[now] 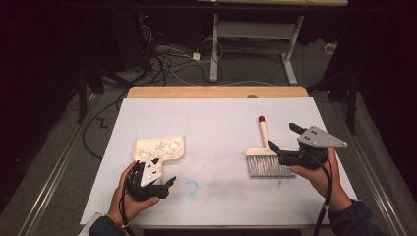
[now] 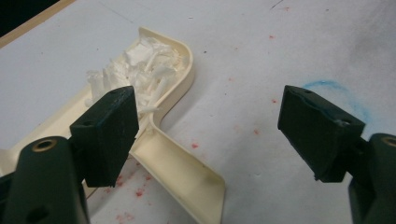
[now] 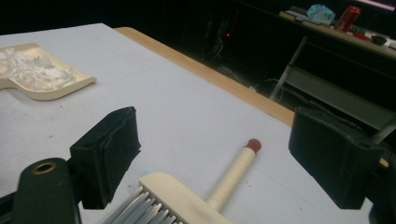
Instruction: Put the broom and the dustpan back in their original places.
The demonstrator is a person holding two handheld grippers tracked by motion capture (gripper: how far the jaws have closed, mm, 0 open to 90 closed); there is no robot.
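We hold the left gripper (image 1: 169,183) with jaws spread wide just beside the cream dustpan (image 1: 162,147), which lies at the table's (image 1: 216,123) left and is heaped with white scraps (image 2: 140,70). Our right gripper (image 1: 282,140), equally wide, hovers over the brush (image 1: 265,155) lying at the right.

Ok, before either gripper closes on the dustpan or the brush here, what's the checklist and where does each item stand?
1. Left gripper open: ok, jaws wide apart.
2. Right gripper open: ok.
3. Dustpan handle between the left jaws: ok, though it sits close to one jaw, off centre.
4. Paper scraps contained in the dustpan: ok, piled inside the rim.
5. Brush lined up with the right jaws: ok, head and handle lie between them.
6. Jaws low enough to grip: cannot tell.
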